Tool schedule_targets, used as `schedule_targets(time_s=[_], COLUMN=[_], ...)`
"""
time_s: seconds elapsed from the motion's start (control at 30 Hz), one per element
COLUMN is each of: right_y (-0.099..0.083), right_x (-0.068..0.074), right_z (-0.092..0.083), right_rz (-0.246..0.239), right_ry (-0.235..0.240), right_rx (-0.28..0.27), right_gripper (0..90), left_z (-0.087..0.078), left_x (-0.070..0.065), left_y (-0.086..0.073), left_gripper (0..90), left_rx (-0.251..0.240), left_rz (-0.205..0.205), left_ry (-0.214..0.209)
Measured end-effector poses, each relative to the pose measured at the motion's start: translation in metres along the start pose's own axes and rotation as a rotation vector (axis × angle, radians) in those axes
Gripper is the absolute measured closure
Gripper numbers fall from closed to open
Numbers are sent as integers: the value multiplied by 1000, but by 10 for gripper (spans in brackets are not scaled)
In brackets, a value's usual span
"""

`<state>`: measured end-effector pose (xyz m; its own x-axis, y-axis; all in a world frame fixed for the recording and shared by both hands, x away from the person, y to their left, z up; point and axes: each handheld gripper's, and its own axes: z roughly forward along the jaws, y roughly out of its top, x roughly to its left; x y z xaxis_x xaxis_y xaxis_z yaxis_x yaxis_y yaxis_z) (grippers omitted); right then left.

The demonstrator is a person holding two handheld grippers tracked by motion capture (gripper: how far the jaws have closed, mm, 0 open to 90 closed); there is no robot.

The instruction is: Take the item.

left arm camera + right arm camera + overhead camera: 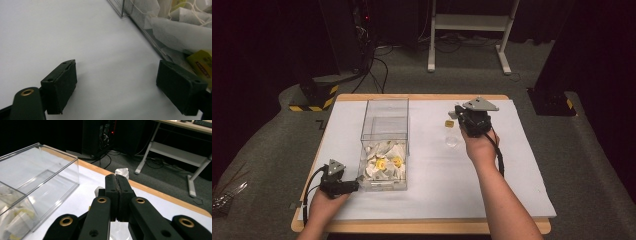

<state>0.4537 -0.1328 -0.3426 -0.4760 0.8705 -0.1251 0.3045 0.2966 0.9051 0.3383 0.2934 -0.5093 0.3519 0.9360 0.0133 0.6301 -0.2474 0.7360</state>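
Observation:
A clear plastic box [384, 116] stands on the white table cover; its near half holds several white tea bags [384, 165] with yellow tags. My left gripper [355, 186] rests low by the box's near left corner, its jaws open on bare cover [116, 90], with the box wall [150, 40] to their right. My right gripper [459, 112] hovers right of the box, jaws pressed shut [119, 180]. A white scrap [122, 173] peeks past its tips; whether it is pinched I cannot tell. A yellow tag [449, 123] and a pale tea bag [452, 141] lie just left of that hand.
The table's wooden edge [422, 97] runs along the far side, close beyond my right gripper. Behind it are a white desk frame [469, 22], cables on grey carpet and a black-and-yellow base [314, 95]. White cover stretches right of my right forearm.

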Motion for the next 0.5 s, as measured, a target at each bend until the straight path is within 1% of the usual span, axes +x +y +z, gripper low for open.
schedule_targets(time_s=[0.27,0.37,0.4,0.5], right_y=[5,3,2,0], right_x=[-7,-10,-10,-11], right_z=[3,8,9,11], right_rz=[-1,-3,3,1], right_ry=[-25,-33,-36,-39], right_rx=[4,20,26,33], right_gripper=[893,893,893,893], left_z=[0,0,0,0], left_x=[0,0,0,0], left_y=[0,0,0,0], left_gripper=[168,168,168,168], left_rx=[0,-1,0,-1], left_rz=[1,-2,0,-3], left_ry=[1,0,0,0])
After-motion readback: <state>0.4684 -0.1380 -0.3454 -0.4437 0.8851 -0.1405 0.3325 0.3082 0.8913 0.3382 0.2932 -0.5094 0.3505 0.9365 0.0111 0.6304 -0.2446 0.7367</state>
